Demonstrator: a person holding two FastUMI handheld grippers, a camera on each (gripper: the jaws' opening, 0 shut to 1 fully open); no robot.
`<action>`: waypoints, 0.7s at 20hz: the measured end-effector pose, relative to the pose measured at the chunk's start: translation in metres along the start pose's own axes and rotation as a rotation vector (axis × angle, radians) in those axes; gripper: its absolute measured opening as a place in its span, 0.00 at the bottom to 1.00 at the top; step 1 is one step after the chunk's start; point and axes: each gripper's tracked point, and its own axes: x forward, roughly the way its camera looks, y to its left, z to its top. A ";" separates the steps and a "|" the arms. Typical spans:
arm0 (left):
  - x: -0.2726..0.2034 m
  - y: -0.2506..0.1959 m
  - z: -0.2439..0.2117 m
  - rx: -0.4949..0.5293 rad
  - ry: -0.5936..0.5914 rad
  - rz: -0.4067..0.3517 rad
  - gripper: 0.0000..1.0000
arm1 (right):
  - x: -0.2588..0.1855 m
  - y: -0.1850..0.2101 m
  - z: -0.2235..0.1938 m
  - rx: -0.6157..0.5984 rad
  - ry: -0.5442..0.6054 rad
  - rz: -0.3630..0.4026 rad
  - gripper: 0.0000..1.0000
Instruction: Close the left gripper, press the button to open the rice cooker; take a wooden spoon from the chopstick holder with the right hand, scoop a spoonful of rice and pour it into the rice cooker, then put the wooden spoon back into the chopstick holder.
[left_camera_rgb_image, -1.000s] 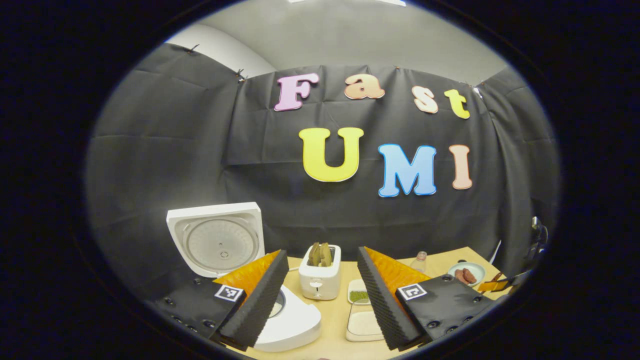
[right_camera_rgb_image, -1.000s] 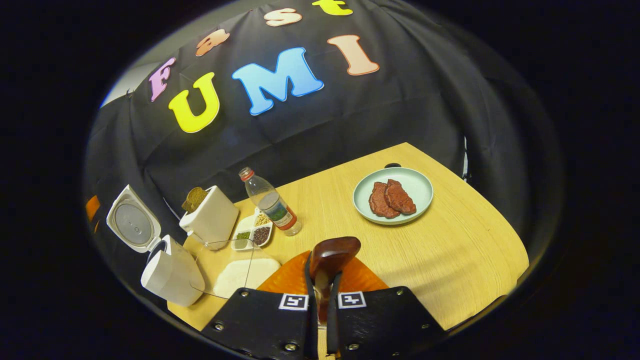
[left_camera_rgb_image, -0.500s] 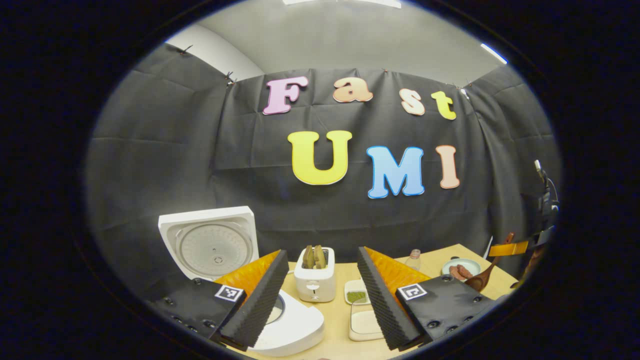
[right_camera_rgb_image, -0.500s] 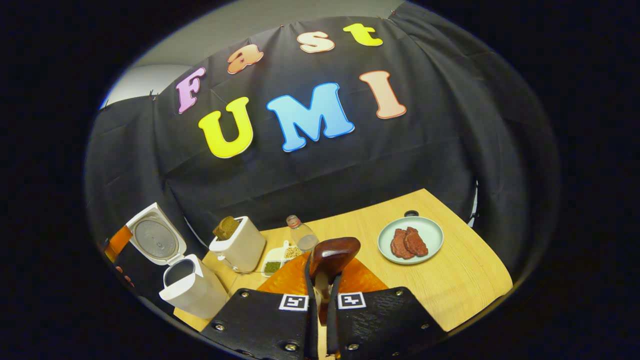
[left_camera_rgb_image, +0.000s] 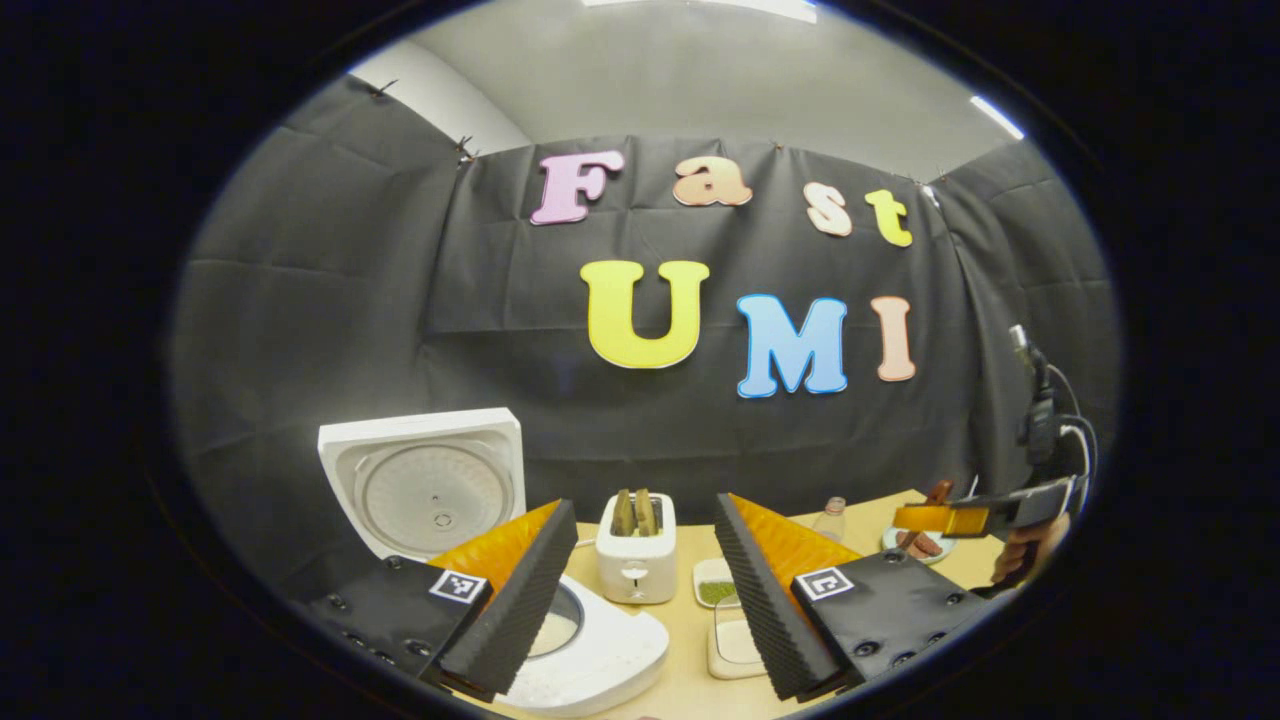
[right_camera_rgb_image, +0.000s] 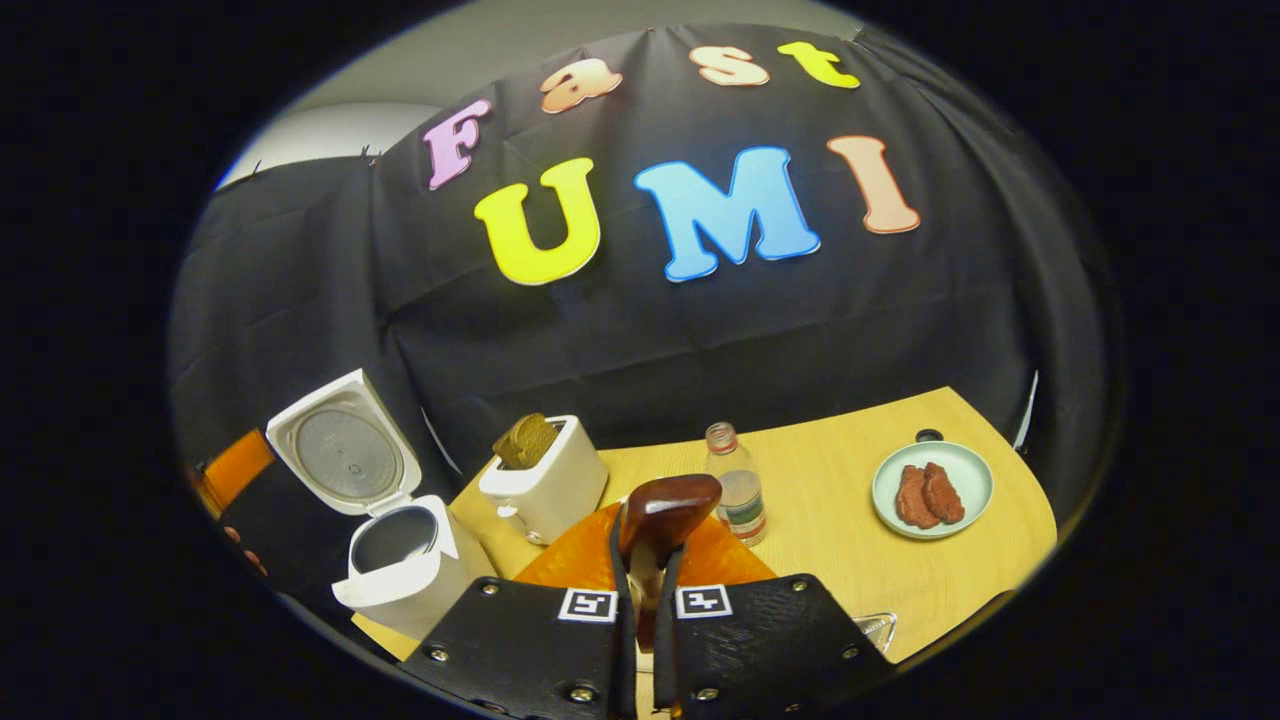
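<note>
The white rice cooker (left_camera_rgb_image: 600, 655) stands open with its lid (left_camera_rgb_image: 425, 480) upright, just beyond my left gripper (left_camera_rgb_image: 640, 600). That gripper is open with nothing between its ridged fingers (left_camera_rgb_image: 515, 600). My right gripper (right_camera_rgb_image: 645, 570) is shut on the handle of the dark wooden spoon (right_camera_rgb_image: 668, 505), whose bowl sticks up past the fingertips. I cannot tell what the bowl holds. In the right gripper view the open cooker (right_camera_rgb_image: 400, 560) sits low at the left. In the left gripper view the right gripper (left_camera_rgb_image: 960, 517) hovers at the far right, held by a hand (left_camera_rgb_image: 1030, 550).
A white toaster (left_camera_rgb_image: 635, 550) with bread stands behind the cooker. Beside it lie a small seasoning dish (left_camera_rgb_image: 715, 585) and a pale rice tray (left_camera_rgb_image: 735, 640). A bottle (right_camera_rgb_image: 738, 490) and a plate of meat (right_camera_rgb_image: 932, 490) sit on the wooden table (right_camera_rgb_image: 850, 540).
The right gripper has lifted and swung with the spoon, so cooker and toaster now sit nearer its view's middle. In the left gripper view it has risen. The left gripper stays open.
</note>
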 end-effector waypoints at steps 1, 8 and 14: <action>0.000 0.003 -0.001 0.001 0.002 0.003 0.96 | 0.011 0.006 -0.010 -0.026 0.011 0.006 0.07; 0.004 0.021 -0.020 0.042 0.039 0.007 0.96 | 0.066 0.028 -0.082 -0.159 0.137 0.016 0.07; 0.012 0.042 -0.032 0.037 0.073 0.042 0.96 | 0.072 0.069 -0.113 -0.006 0.225 0.108 0.07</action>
